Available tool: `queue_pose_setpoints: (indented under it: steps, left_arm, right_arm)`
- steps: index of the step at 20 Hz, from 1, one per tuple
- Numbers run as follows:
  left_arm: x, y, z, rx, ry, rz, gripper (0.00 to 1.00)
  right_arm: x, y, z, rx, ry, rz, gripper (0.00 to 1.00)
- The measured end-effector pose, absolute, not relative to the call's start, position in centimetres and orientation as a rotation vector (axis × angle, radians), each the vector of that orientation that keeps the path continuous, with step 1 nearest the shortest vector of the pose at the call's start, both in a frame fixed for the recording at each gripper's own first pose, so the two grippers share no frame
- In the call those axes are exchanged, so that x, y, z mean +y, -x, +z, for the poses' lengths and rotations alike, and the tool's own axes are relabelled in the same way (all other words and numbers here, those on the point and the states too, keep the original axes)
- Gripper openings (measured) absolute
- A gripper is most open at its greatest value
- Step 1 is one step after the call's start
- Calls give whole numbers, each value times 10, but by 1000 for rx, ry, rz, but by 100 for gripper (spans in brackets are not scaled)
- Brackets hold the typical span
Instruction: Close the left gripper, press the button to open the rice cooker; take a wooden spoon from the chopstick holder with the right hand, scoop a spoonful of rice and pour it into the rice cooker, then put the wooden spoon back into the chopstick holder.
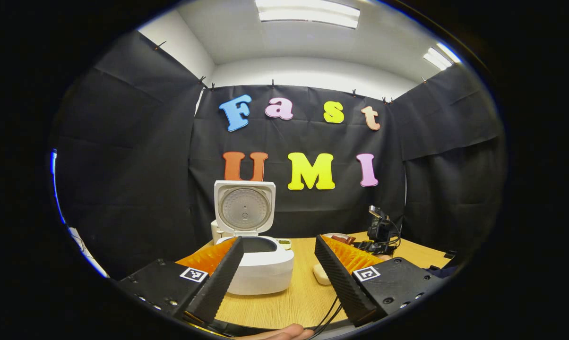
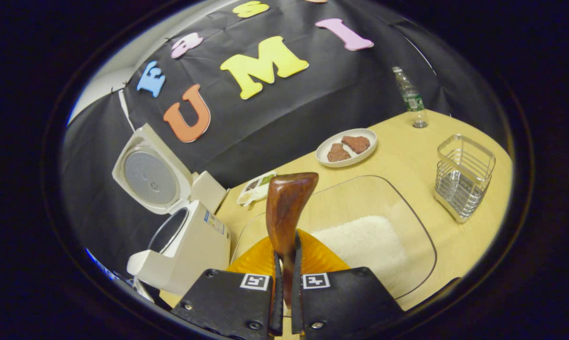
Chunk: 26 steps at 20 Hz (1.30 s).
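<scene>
Right gripper [image 2: 284, 264] pinching wooden spoon [image 2: 288, 208] above rice [image 2: 365, 245] for scooping; left gripper [image 1: 279, 264] spread, clear of opened rice cooker [image 1: 261, 264].

No word, brand or number can be read on any object here. The only signs are square black-and-white coded markers. In the left gripper view, the left claw [image 1: 279, 240] bears one marker [image 1: 193, 274] on its left housing and a second marker [image 1: 366, 273] on its right housing. In the right gripper view, the right claw [image 2: 287, 257] carries a like pair [image 2: 254, 282] side by side near its fingers. The label on the bottle [image 2: 409, 97] at the far right of the surface [image 2: 407, 160] is too small to make out. So is the small sticker on the rice cooker [image 2: 190, 245] at the left.
</scene>
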State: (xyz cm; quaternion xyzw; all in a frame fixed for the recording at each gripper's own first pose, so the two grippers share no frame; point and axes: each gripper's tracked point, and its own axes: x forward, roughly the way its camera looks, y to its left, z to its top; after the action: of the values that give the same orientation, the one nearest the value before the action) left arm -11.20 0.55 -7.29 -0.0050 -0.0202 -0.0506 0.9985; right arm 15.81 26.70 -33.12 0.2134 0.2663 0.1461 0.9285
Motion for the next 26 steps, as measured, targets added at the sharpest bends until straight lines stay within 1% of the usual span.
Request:
queue_pose_setpoints:
  steps: [3, 9, 13, 17, 22, 26]
  left_arm:
    - [4, 111, -76, -31, -1, -97, 96]
    - [6, 113, -77, -41, 0, -108, 96]
    - [10, 114, -77, -39, -5, -100, 96]
    - [18, 115, -79, -37, -12, -78, 96]
    - [28, 117, -86, -23, -26, -60, 96]
    - [37, 120, -81, -29, -18, -39, 96]
  right_arm:
    - [252, -163, -325, 547, -545, 287, 11]
    - [212, -175, -310, 507, -764, 221, 11]
    - [207, -176, -296, 499, -917, 260, 11]
    - [201, -171, -286, 510, -1102, 252, 11]
    - [217, -157, -238, 526, -1417, 356, 10]
    - [252, -149, -197, 517, -1406, 446, 10]
